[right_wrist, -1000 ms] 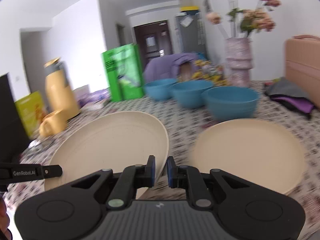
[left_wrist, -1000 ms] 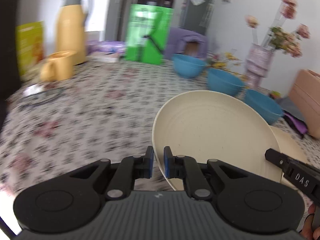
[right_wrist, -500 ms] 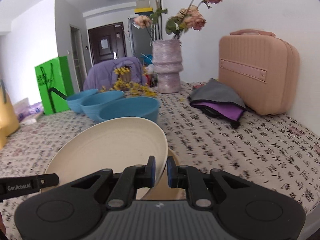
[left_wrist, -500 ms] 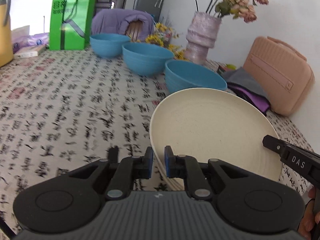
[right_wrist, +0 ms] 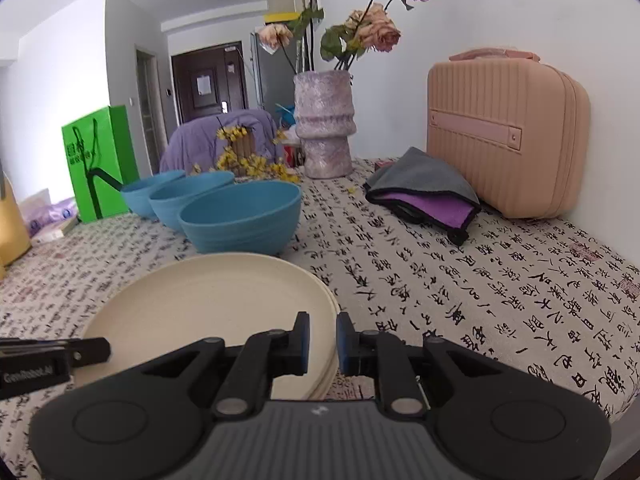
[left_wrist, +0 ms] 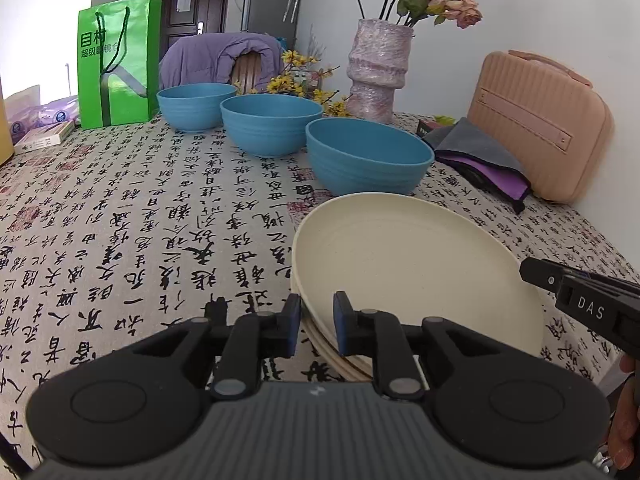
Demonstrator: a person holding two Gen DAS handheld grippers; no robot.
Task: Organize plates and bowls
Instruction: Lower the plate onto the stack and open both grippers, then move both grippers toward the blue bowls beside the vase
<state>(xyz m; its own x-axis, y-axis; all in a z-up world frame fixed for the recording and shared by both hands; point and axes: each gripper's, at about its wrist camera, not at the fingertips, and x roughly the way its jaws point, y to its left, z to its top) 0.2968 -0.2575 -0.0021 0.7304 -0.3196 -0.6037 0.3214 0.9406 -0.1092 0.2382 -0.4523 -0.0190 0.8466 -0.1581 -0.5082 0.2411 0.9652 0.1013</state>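
A stack of cream plates (left_wrist: 412,268) lies on the tablecloth, also in the right wrist view (right_wrist: 212,316). My left gripper (left_wrist: 314,326) is open, its jaws astride the stack's left rim. My right gripper (right_wrist: 322,344) is open, its jaws astride the right rim. Three blue bowls stand in a row behind the plates: near (left_wrist: 368,156), middle (left_wrist: 272,122), far (left_wrist: 196,104). The near bowl (right_wrist: 244,216) also shows in the right wrist view.
A pink case (left_wrist: 540,128) stands at the right by the wall, with a grey and purple cloth (left_wrist: 476,156) before it. A vase of flowers (left_wrist: 378,76) and a green bag (left_wrist: 118,60) stand at the back. The table edge runs close on the right (right_wrist: 600,392).
Both grippers carried the top cream plate to the right and lowered it flat onto the stack. Both jaws have opened and let go of its rim.
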